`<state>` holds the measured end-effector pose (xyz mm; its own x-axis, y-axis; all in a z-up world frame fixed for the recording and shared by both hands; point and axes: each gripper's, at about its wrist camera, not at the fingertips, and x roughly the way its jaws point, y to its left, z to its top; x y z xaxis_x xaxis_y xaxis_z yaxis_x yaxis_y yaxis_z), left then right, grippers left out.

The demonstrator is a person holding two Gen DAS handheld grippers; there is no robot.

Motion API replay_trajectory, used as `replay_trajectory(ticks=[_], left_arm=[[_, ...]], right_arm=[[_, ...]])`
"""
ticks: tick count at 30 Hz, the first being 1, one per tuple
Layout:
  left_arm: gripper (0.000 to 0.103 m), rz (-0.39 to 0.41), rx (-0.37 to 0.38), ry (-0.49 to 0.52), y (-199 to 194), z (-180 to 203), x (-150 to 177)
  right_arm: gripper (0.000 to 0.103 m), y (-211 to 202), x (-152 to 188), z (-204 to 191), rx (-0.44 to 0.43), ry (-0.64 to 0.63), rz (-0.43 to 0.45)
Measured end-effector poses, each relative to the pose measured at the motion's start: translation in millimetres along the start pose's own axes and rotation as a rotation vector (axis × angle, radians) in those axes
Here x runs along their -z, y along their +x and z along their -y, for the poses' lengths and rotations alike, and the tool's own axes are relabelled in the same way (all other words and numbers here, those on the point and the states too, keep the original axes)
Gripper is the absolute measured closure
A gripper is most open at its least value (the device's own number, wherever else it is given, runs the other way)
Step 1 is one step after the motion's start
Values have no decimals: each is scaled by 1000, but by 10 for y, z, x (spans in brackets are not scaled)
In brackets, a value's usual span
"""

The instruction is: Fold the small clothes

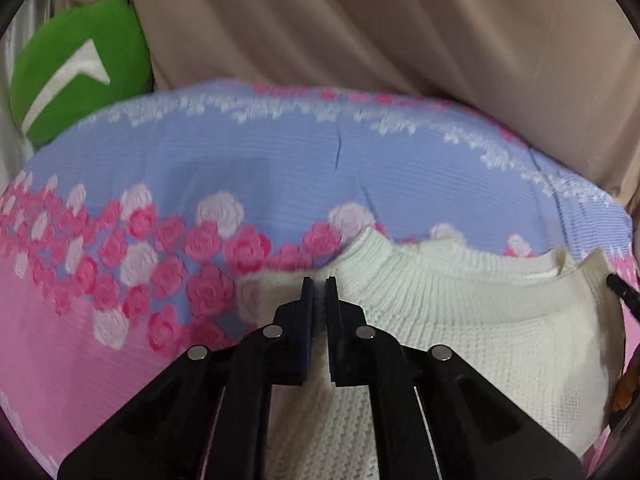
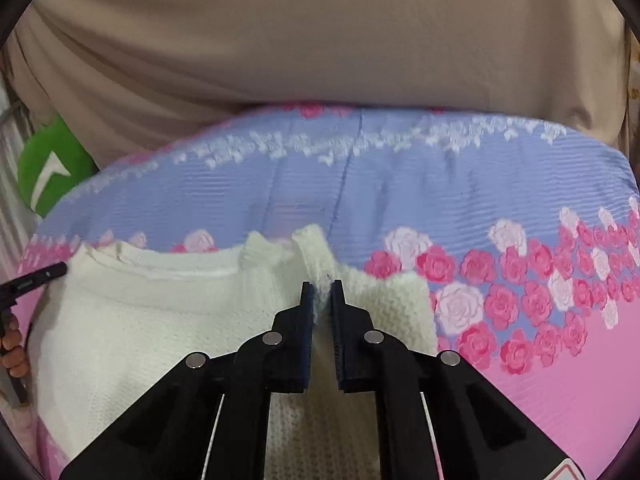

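While both hand-held grippers hang low over the near half of a rose-print bed (image 1: 280, 184), a white knit sweater (image 1: 460, 320) lies directly under and ahead of them, its ribbed neckline (image 1: 452, 276) turned toward the far edge. The left hand-held gripper (image 1: 319, 280) has its jaws drawn nearly together over the sweater's left shoulder; whether knit is pinched between them cannot be told. The right hand-held gripper (image 2: 321, 283) sits at the opposite shoulder, jaws pinched on a raised ridge of knit. The sweater's long axis appears to run from the grippers toward the far edge, with the collar line crossing between them, so each hand looks nearest to its own shoulder. Beyond the collar lie bare blue bedding, a tan sheet (image 2: 320, 40) and, at the far left corner, a green cushion (image 1: 80, 64).
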<state>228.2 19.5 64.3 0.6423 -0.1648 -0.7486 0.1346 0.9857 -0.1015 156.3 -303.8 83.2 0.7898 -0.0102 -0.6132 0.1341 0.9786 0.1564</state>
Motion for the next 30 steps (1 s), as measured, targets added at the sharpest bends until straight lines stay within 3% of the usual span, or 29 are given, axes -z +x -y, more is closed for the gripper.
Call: replay_trajectory(ticks=[2, 5, 8, 11, 14, 16, 19, 21, 23, 25, 27, 29, 30], left_arm=[[98, 18, -28, 5, -1, -19, -41], [98, -42, -65, 19, 296, -2, 1], [98, -17, -92, 27, 261, 48, -10], [95, 29, -87, 8, -70, 54, 11], [85, 117, -71, 33, -596, 154, 145], [80, 138, 19, 67, -900, 348, 313], [78, 108, 114, 159, -1062, 759, 639], [77, 35, 138, 227, -970, 1038, 948], [76, -33, 112, 259, -783, 1126, 1188], [76, -66, 52, 254, -653, 1012, 1338], [76, -67, 31, 213, -688, 704, 1435], [76, -67, -44, 174, -761, 375, 1516], [77, -65, -86, 153, -796, 194, 1582]], right_arm=[[95, 8, -36, 182, 32, 46, 20], [95, 465, 106, 327, 68, 59, -137], [91, 288, 43, 319, 29, 75, -114], [86, -183, 68, 206, -34, 74, -32], [85, -562, 294, -187, -118, -18, -20], [85, -695, 568, -621, -222, -104, -53], [85, -708, 1024, -1251, -374, -204, -136], [86, -649, 1284, -1563, -433, -272, -196], [94, -595, 1466, -1640, -387, -319, -218], [95, -598, 1525, -1407, -319, -286, -218], [97, -701, 1541, -846, -159, -197, -187], [100, -835, 1580, -240, -6, -105, -164], [102, -929, 1618, 69, 8, -39, -157]])
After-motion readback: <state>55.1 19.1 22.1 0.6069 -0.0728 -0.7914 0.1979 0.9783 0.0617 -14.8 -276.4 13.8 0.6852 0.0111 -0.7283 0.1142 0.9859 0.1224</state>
